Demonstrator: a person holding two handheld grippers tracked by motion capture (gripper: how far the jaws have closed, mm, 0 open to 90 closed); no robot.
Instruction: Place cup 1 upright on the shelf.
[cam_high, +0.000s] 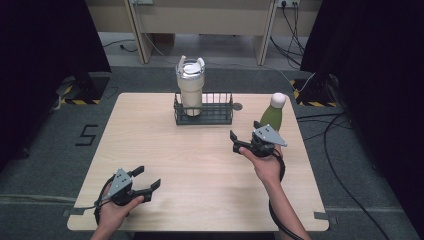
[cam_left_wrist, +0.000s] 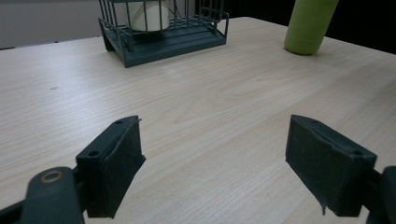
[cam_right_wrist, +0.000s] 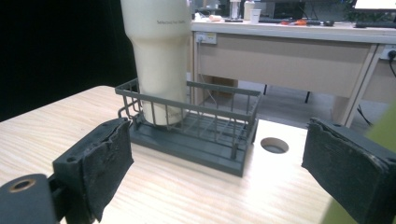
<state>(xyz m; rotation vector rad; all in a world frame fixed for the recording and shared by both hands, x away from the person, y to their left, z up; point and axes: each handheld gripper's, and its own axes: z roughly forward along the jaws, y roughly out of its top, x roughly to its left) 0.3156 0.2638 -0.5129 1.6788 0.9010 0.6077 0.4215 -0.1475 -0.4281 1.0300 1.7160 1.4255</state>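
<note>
A dark wire basket (cam_high: 217, 112) stands at the back middle of the wooden table (cam_high: 200, 170), with a cream tumbler (cam_high: 190, 87) upright in its left end. A green bottle (cam_high: 272, 116) with a white cap stands to the right of it. My right gripper (cam_high: 245, 131) hovers just left of the bottle, open, with nothing between its jaws. In the right gripper view the basket (cam_right_wrist: 187, 109) and tumbler (cam_right_wrist: 159, 56) lie ahead, and a green blur of the bottle (cam_right_wrist: 385, 128) sits beside the right jaw. My left gripper (cam_high: 148, 177) is open near the front left.
A round cable hole (cam_high: 237, 106) sits in the table just right of the basket. In the left gripper view, bare wood stretches ahead to the basket (cam_left_wrist: 163, 39) and the bottle (cam_left_wrist: 308, 25). Desks and cables lie on the floor beyond the table.
</note>
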